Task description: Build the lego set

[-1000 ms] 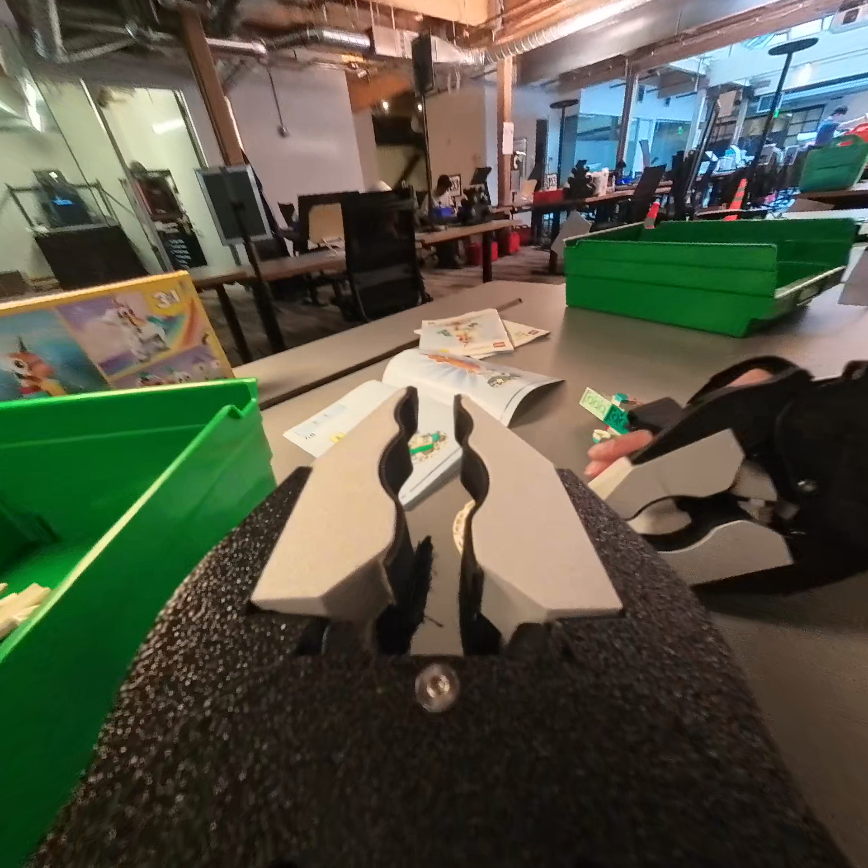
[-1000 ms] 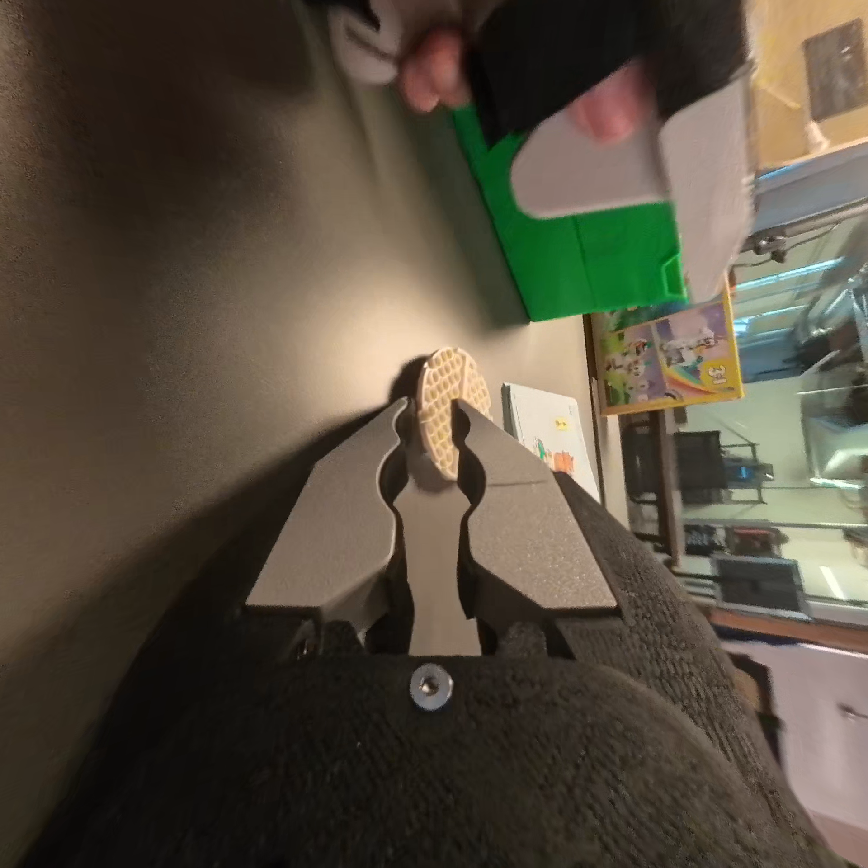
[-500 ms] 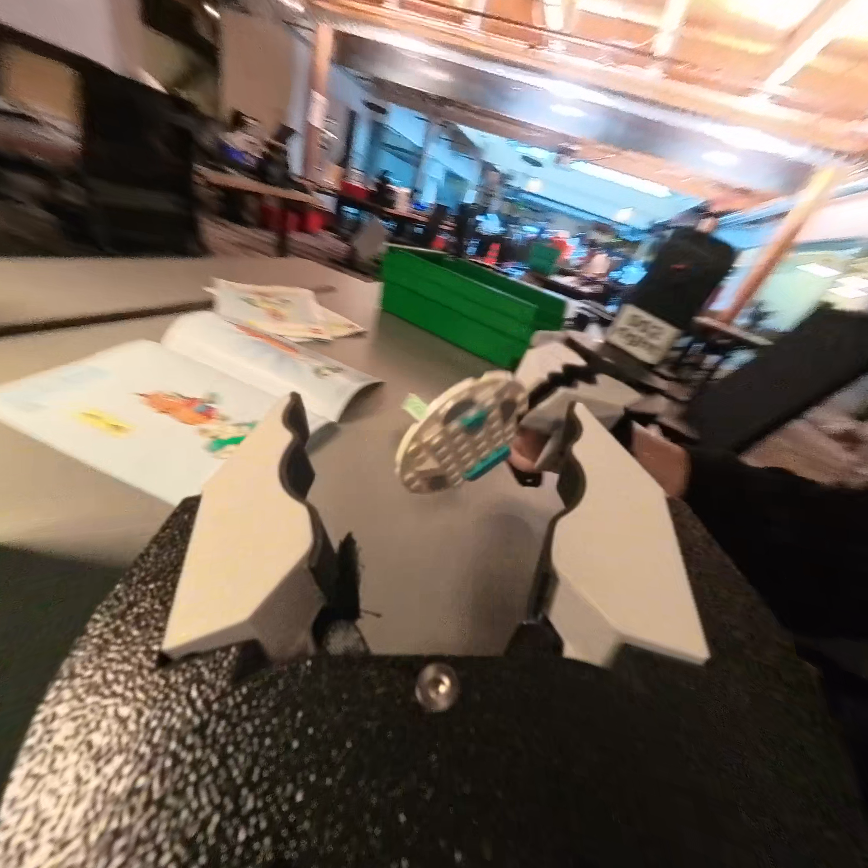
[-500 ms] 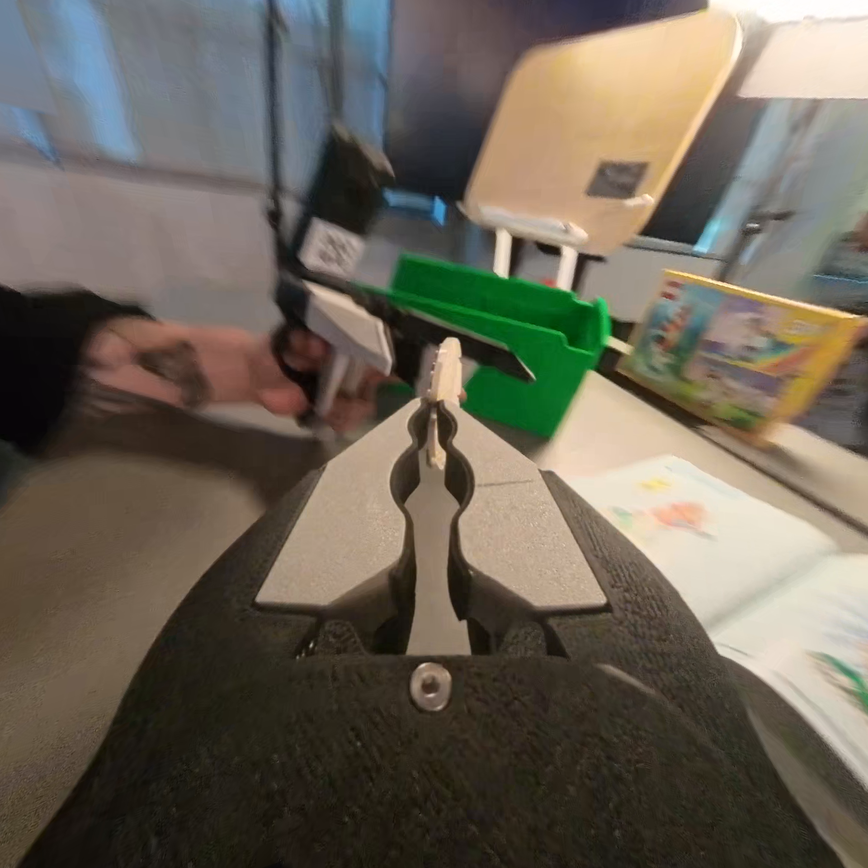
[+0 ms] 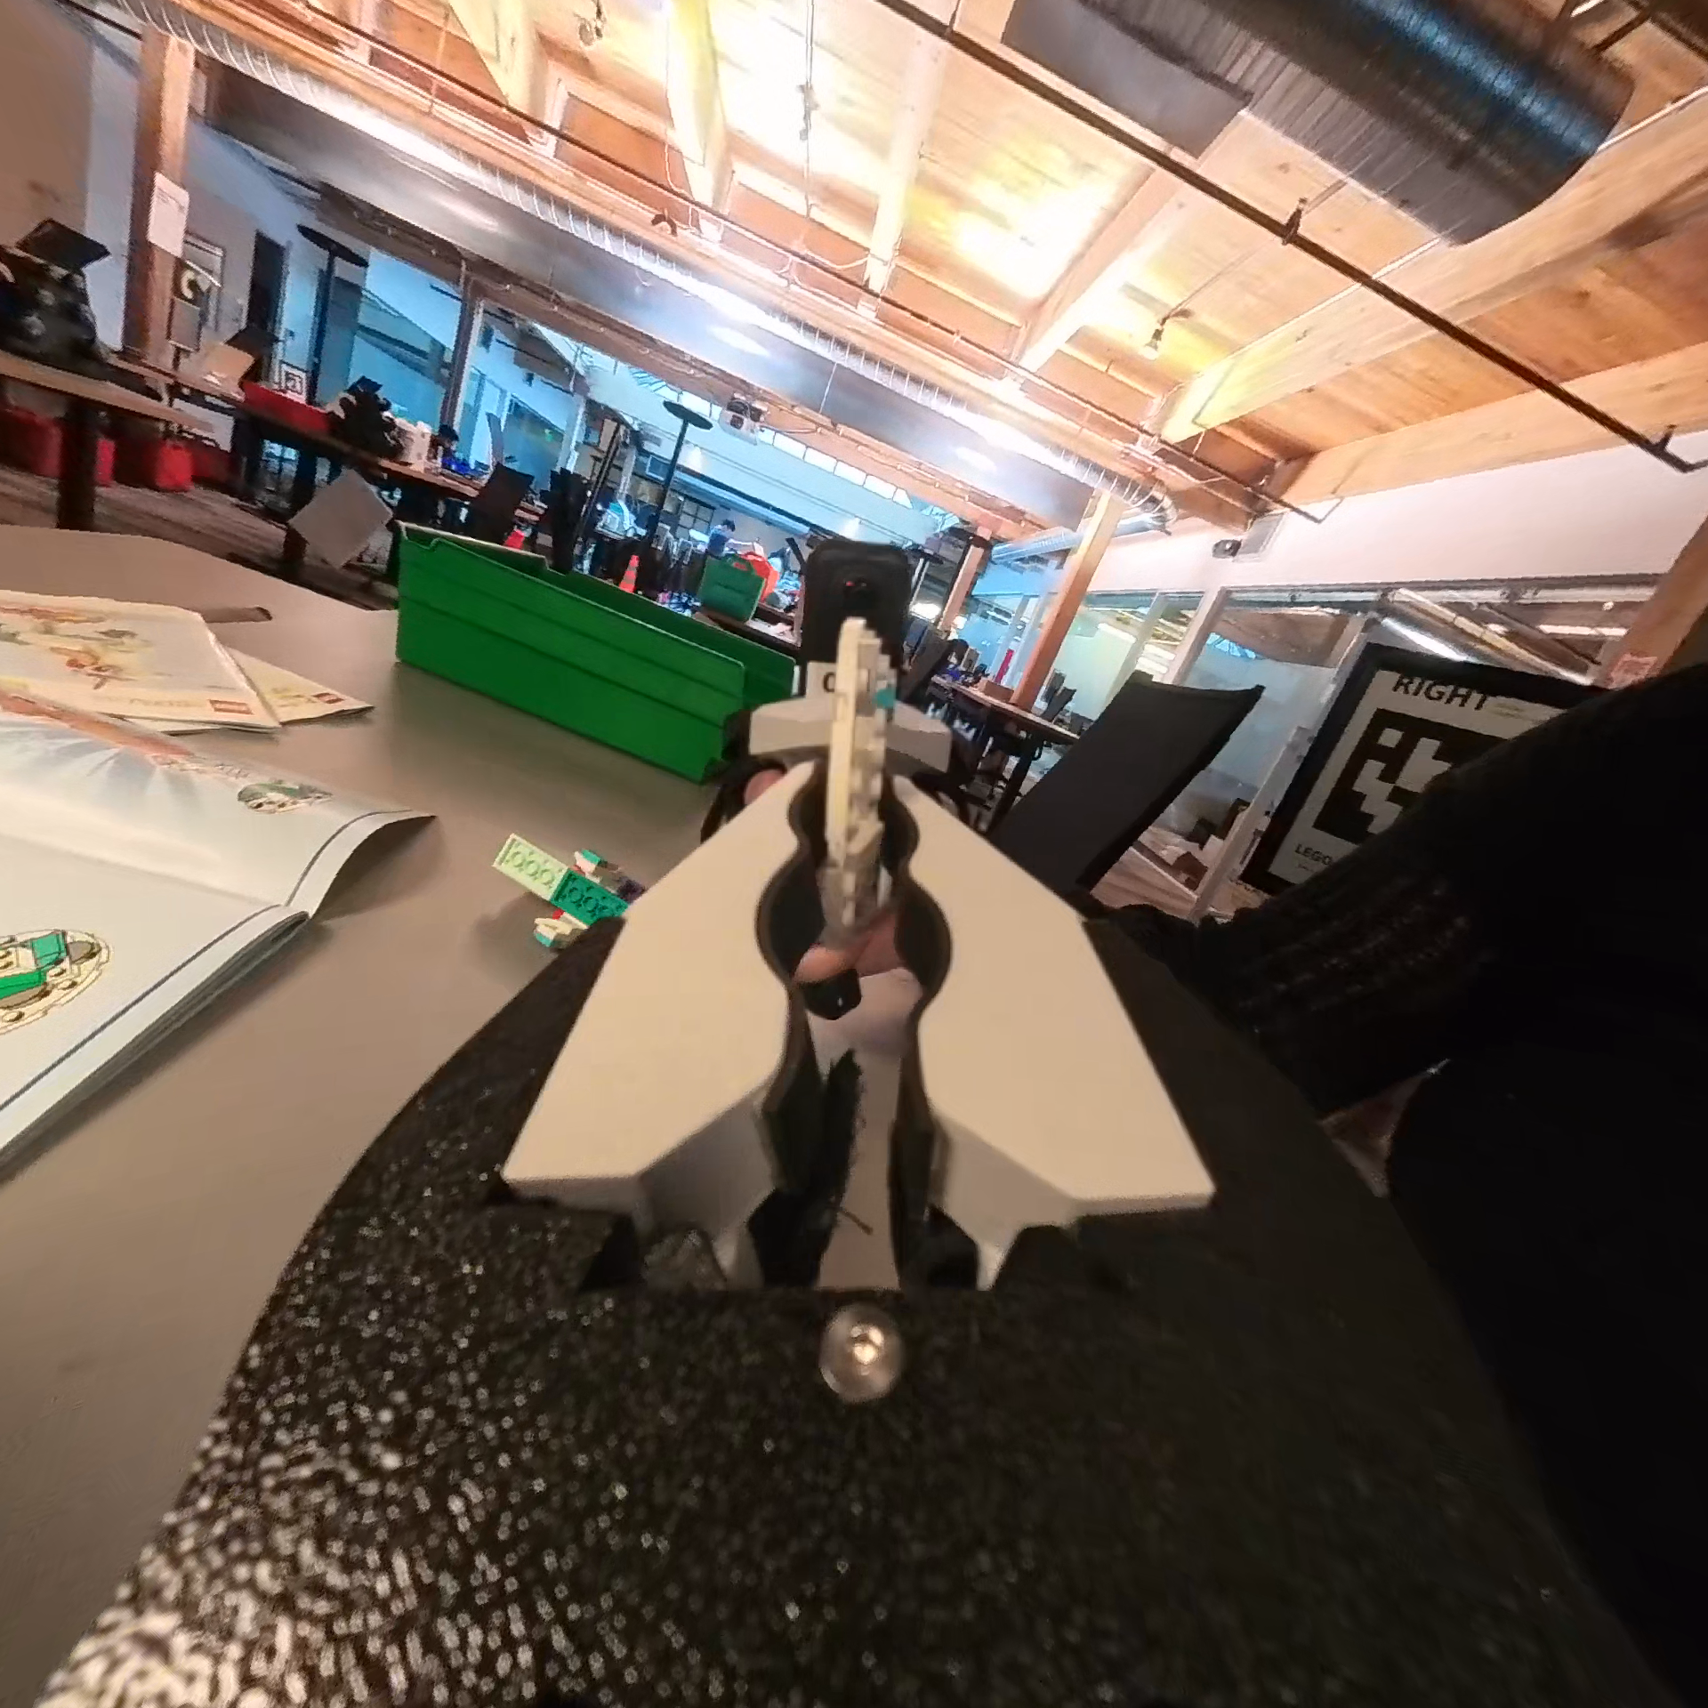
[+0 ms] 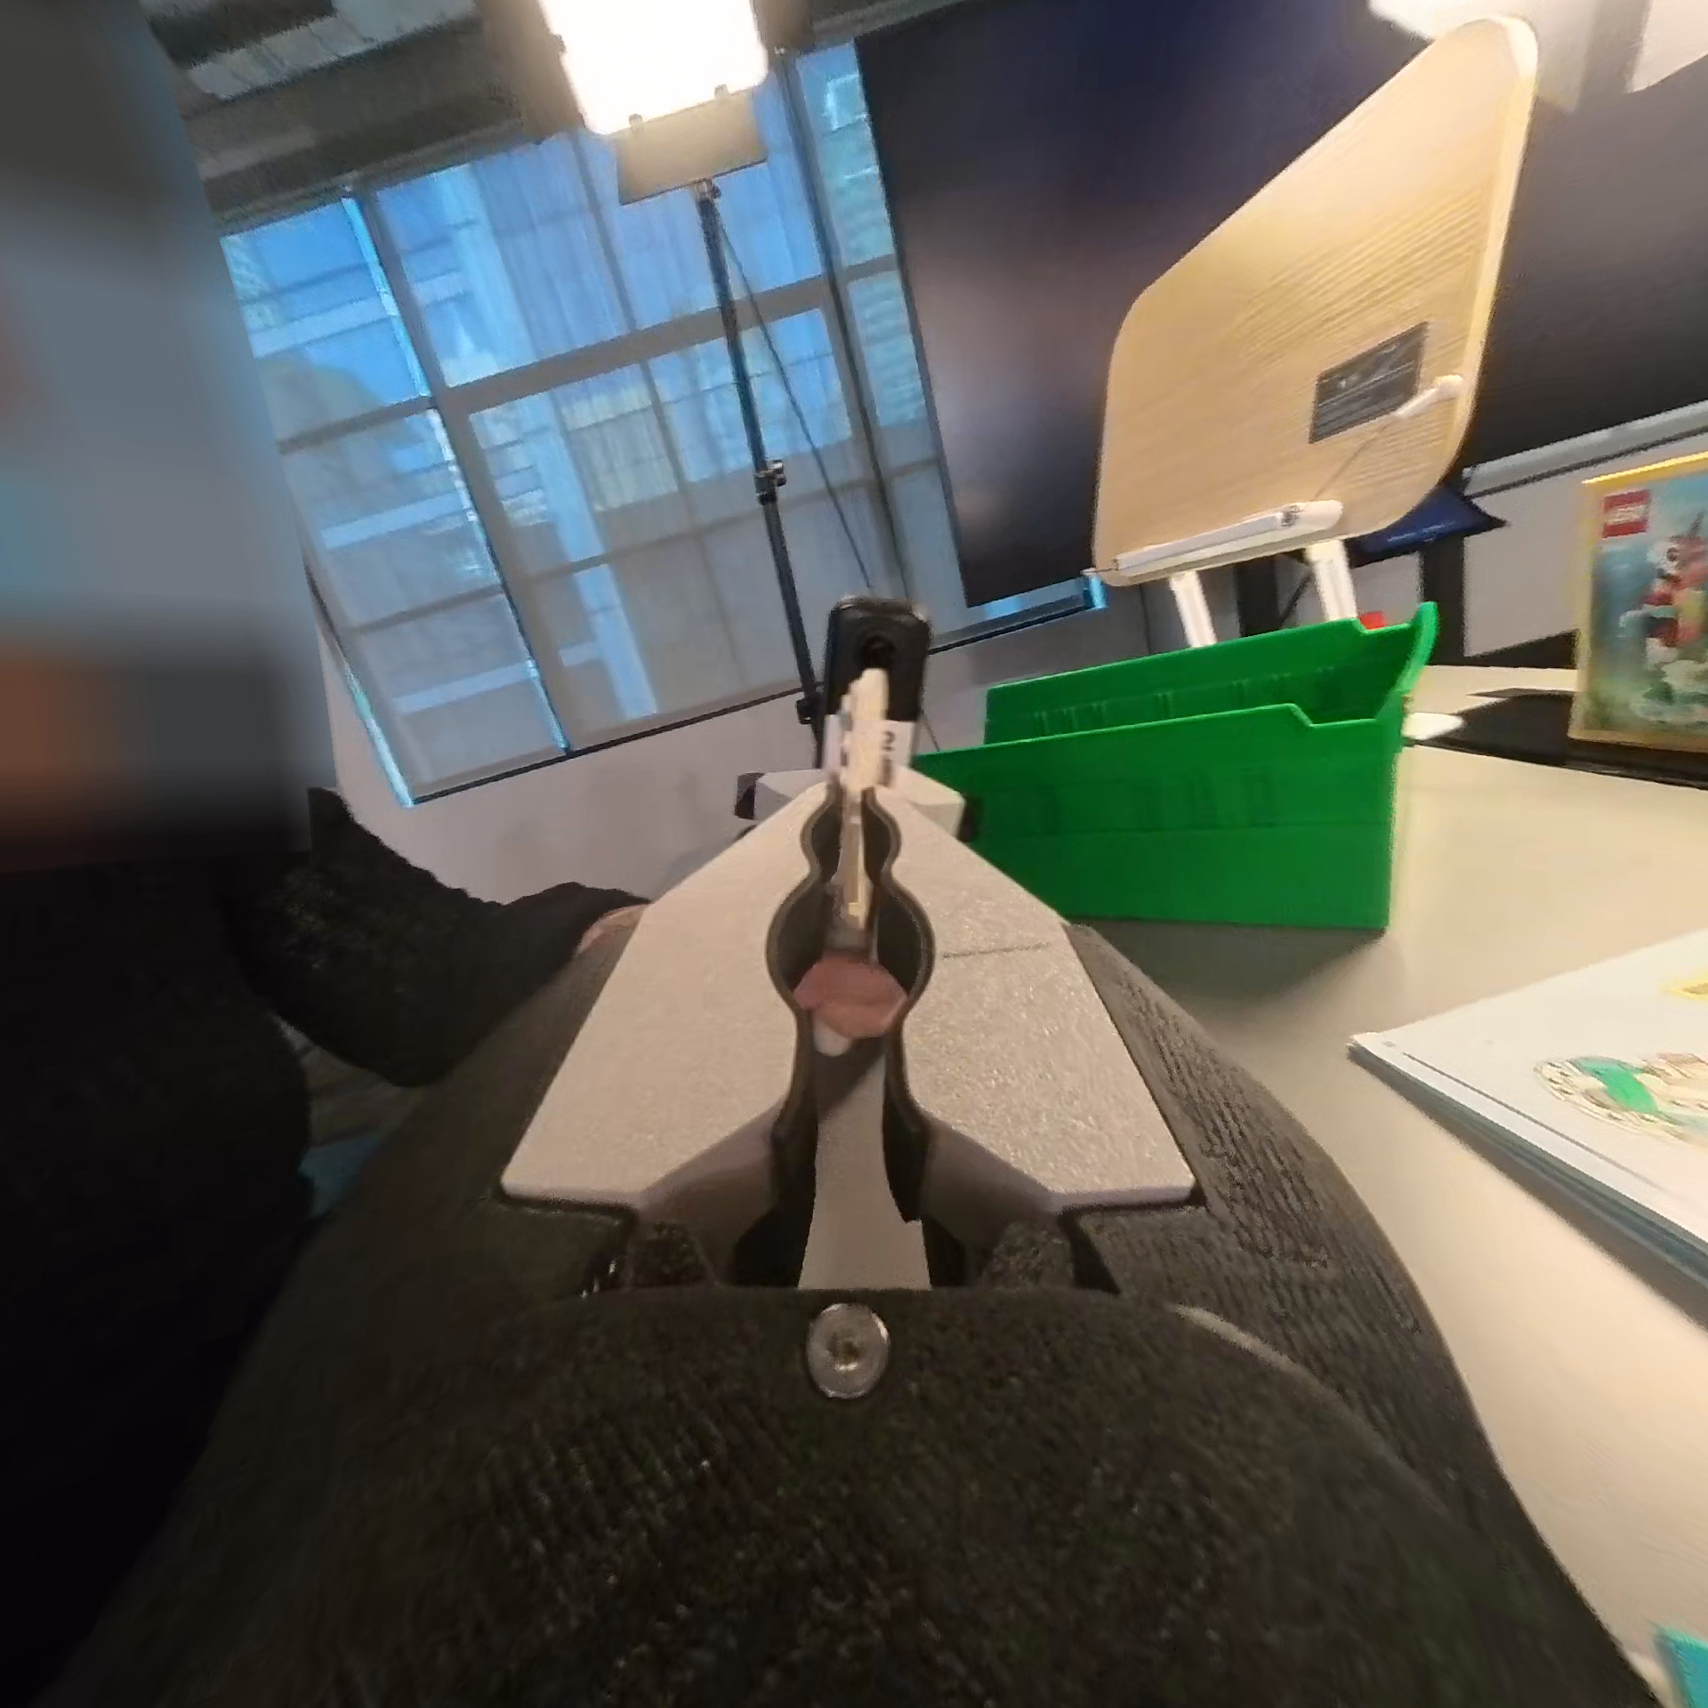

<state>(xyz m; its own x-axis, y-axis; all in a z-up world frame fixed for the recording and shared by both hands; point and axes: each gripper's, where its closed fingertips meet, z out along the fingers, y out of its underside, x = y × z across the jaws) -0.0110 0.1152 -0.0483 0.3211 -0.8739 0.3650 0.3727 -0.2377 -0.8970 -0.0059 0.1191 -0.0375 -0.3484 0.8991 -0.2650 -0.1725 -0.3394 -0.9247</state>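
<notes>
White round plate [image 5: 855, 739], both hand-held grippers clamped

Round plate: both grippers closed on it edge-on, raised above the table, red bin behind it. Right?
One error: the bin is green, not red, as the left wrist view shows. The rest holds: the left gripper and right gripper are both closed on the pale round plate, edge-on, raised above the table.

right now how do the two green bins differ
The left view's green bin stands far across the table, beyond loose bricks. The right view's green bin stands close, beside a colourful box, its ribbed inner wall showing. Both are empty-looking, ridged plastic.
</notes>
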